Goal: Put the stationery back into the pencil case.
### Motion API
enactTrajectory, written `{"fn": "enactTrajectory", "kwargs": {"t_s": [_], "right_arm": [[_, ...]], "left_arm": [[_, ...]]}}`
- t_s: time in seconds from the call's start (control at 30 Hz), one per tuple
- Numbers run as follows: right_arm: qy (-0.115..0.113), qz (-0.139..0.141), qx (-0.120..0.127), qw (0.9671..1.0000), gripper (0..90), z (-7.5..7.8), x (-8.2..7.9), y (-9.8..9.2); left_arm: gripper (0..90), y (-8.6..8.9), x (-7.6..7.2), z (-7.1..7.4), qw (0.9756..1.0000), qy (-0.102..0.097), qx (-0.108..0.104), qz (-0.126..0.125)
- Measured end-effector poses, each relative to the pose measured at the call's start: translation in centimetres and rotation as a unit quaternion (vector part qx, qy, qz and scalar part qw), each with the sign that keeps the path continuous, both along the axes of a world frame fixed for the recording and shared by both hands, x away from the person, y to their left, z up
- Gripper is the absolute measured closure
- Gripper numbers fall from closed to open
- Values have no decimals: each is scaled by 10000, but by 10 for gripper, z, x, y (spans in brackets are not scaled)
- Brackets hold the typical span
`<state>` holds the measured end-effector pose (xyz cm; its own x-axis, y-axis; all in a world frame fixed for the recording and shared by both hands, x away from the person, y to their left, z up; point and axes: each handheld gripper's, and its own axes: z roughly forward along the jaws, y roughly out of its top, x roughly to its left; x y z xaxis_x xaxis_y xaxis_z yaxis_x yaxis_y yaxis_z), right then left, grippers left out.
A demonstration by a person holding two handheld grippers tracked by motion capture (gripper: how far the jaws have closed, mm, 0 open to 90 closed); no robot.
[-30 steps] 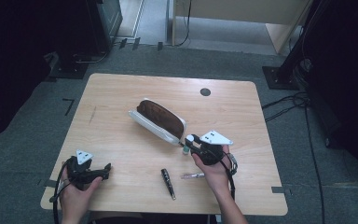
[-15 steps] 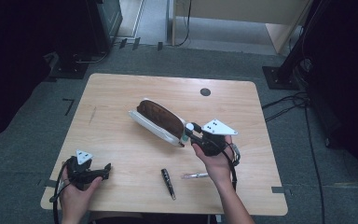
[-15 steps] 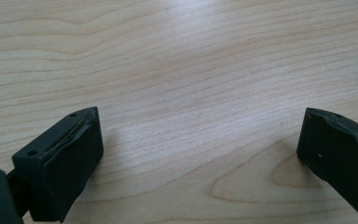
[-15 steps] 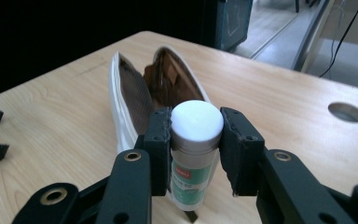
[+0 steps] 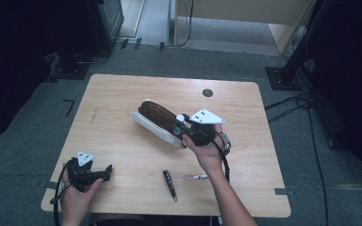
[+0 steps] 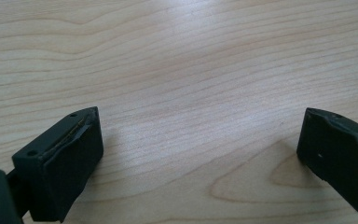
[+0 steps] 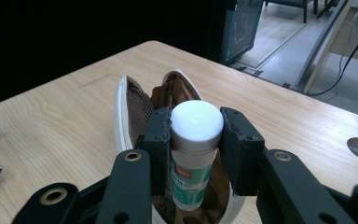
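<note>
The white-capped glue stick (image 7: 193,154) stands upright between the pads of the right gripper (image 7: 196,140), which clamp it on both sides just under the cap, directly over the mouth of the open pencil case (image 7: 129,112) in the middle of the table (image 5: 122,94). I think it is best to keep the stick upright and lower it slowly into the gap between the two halves of the case, opening the jaws only when its bottom rests inside. The left gripper (image 5: 104,171) rests near the front left corner with its jaws wide apart and empty, a dark pen (image 5: 169,184) and a thin pale thing (image 5: 197,177) lie near the front edge, and I cannot make out the bottom of the stick, the inside of the case or what the thin thing is.
</note>
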<state>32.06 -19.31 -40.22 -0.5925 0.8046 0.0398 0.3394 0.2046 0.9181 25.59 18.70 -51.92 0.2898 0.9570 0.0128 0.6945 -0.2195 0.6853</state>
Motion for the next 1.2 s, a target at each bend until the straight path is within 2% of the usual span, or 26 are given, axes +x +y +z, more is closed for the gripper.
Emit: {"fn": "enactTrajectory", "kwargs": {"t_s": [0.17, 0.47, 0.77, 0.83, 1.0, 1.13, 1.2], "right_arm": [[209, -4, -176, 9996, 657, -11, 13, 7], [491, -4, -351, 9982, 656, -21, 24, 16], [609, 48, -461, 9971, 651, -23, 37, 30], [617, 62, -454, 9970, 647, -23, 41, 33], [494, 89, -184, 9986, 623, -17, 46, 39], [405, 134, -93, 9990, 616, -10, 41, 38], [317, 176, -67, 9993, 614, -5, 31, 33]], "left_arm": [[5, 0, 0, 0, 10000, -4, 0, 7], [5, 0, 0, 0, 10000, -5, -1, -28], [5, 0, 0, 0, 10000, -7, -9, -23], [5, 0, 0, 0, 10000, -7, -9, -23], [5, 0, 0, 0, 10000, -6, -9, -34], [5, 0, 0, 0, 10000, -7, -4, -37], [5, 0, 0, 0, 10000, -1, -4, -44]]}}
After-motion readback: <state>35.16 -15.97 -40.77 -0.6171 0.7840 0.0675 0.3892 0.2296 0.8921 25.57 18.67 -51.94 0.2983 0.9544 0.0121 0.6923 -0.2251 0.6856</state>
